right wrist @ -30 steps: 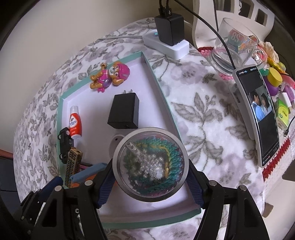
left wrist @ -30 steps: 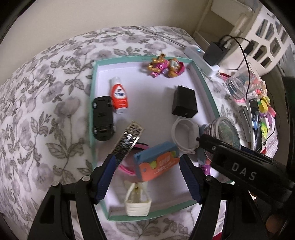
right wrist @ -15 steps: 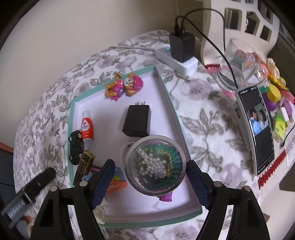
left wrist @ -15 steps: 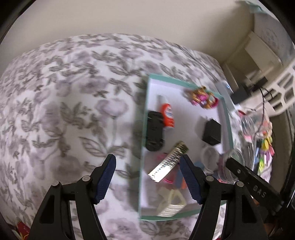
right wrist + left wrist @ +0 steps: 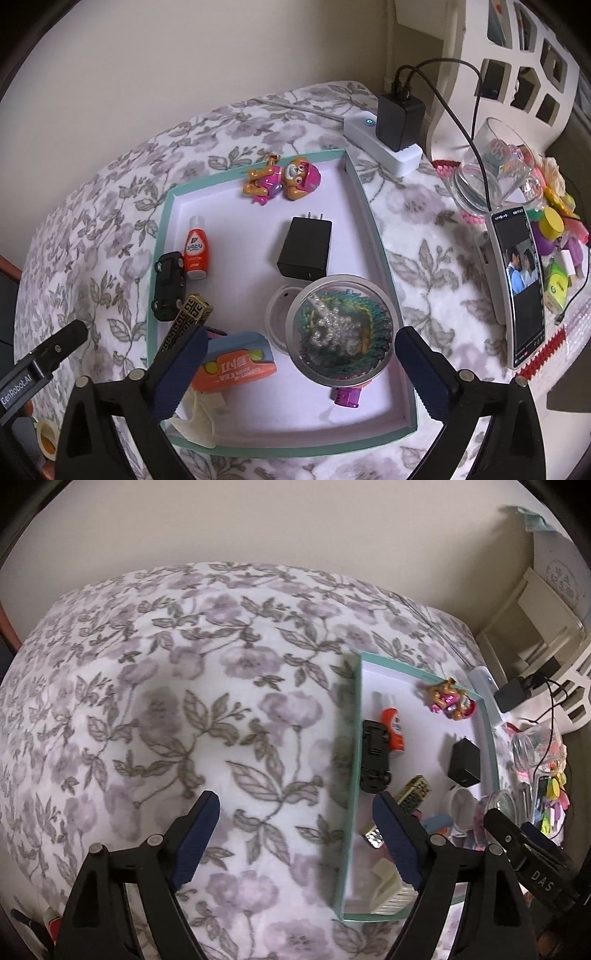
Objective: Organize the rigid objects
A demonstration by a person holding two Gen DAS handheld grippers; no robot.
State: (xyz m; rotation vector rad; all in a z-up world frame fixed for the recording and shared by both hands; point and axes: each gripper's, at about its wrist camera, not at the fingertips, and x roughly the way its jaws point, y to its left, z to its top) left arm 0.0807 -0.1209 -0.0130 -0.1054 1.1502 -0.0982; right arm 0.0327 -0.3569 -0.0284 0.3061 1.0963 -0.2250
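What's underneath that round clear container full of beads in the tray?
The round clear bead container sits partly on a white ring-shaped case in the teal-rimmed tray. A purple plastic piece pokes out at its near edge. Whatever lies beneath its middle is covered.

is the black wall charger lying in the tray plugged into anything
No. The black wall charger lies flat in the teal-rimmed tray, its prongs bare.

White "DAS" on right hand-held gripper (image 5: pixel 532 853) body, seen lower right in left wrist view. "GenRobot.AI" on left hand-held gripper (image 5: pixel 37 363) body, at left edge of right wrist view. Red squeeze bottle (image 5: pixel 195 249) has Japanese label text, "LION" at its base. Orange-blue case (image 5: pixel 236 363) has large white characters, too blurred to read. Glass cup (image 5: pixel 496 166) print unreadable.
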